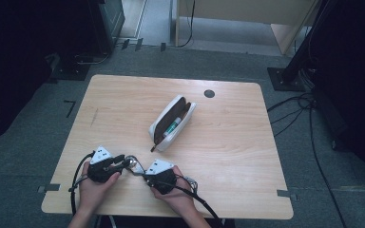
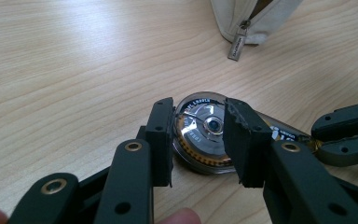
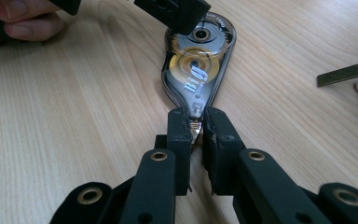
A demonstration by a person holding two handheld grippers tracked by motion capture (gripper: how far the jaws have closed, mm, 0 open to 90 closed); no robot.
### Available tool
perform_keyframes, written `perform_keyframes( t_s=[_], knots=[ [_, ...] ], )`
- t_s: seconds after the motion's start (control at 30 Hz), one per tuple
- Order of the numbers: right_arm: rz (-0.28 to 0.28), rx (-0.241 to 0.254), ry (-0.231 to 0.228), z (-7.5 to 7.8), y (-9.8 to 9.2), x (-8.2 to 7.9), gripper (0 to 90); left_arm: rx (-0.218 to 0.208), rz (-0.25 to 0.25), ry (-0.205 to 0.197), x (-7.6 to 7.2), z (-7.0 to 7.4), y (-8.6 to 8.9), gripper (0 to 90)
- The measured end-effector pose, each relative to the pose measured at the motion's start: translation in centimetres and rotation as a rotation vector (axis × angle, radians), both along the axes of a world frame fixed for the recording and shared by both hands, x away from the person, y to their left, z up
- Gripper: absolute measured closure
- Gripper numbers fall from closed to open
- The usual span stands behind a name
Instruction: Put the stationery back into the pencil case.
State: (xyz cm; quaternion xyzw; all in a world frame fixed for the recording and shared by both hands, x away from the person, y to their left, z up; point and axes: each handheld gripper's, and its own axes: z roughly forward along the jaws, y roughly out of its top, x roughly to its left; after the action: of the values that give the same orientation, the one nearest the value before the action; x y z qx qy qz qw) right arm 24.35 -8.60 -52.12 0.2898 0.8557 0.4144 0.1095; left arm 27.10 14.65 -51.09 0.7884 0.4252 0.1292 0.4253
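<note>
Left hand (image 1: 91, 187): it comes in from the near edge of the table and wraps the body of its tool; in the left gripper view a fingertip shows at the bottom edge.
Left gripper (image 2: 198, 135): it lies low over the table near the front edge, with its jaws pointing toward the other tool. Its two black pads press on the round, wide end of the tape dispenser, one on each side, so it is gripping that end.
Tape dispenser (image 3: 196, 70): a clear teardrop-shaped case with a gold wheel inside and printed lettering. It sits between the two tools, just above the wood. Its round end is in the left gripper's jaws and its narrow tip is in the right gripper's jaws.
Right gripper (image 3: 196, 128): it points at the left tool from the opposite side. Its jaws are drawn close together and pinch the narrow tip of the tape dispenser, where a small metal part shows between the pads.
Right hand (image 1: 173, 194): it holds its tool from behind, and the cable trails off toward the near right.
Pencil case (image 1: 172, 122): white, unzipped, with a pen inside. It lies beyond both tools toward the table's middle, well apart from them. Its zip pull points toward the tools.
Table (image 1: 247, 152): light wood.
</note>
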Motion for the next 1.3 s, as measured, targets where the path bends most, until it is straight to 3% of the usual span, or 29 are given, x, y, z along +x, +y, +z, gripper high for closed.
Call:
perform_keyframes(
  t_s=[0.2,0.23,0.3,0.43,0.5,0.63,0.83,0.97,1.3],
  knots=[
    [0.004,0.009,0.004,0.0,-0.7,-0.2,83.9,0.003,-0.029,-0.004,-0.1,-0.1,-0.2,62.5],
    [0.000,0.021,0.003,0.0,-0.9,-0.2,88.1,0.007,-0.017,-0.008,-0.1,0.0,-0.2,60.9],
    [-0.024,0.065,0.018,0.2,-1.7,-0.1,90.0,-0.012,-0.042,0.013,0.1,-0.1,-0.1,60.7],
    [-0.034,0.054,0.022,0.1,-2.3,0.0,89.7,0.000,-0.054,0.012,0.0,-0.1,-0.3,59.9],
    [-0.024,0.050,0.028,0.0,-2.3,0.0,82.8,0.003,-0.052,0.013,0.0,-0.1,-0.3,60.0],
    [-0.010,0.040,0.029,0.0,-2.2,-0.1,78.6,-0.002,-0.054,0.014,0.1,-0.1,-0.3,61.5],
    [0.001,0.010,0.013,0.0,-1.8,-0.1,79.2,-0.013,-0.093,0.020,0.0,-0.2,-0.4,68.1],
    [0.003,-0.003,-0.005,0.0,-1.6,-0.3,79.1,-0.023,-0.087,0.027,0.1,-0.1,-0.3,70.4],
    [-0.010,0.038,0.023,0.0,-2.1,0.1,82.2,-0.046,-0.119,0.052,0.3,-0.4,-0.3,60.7]
  ],
)
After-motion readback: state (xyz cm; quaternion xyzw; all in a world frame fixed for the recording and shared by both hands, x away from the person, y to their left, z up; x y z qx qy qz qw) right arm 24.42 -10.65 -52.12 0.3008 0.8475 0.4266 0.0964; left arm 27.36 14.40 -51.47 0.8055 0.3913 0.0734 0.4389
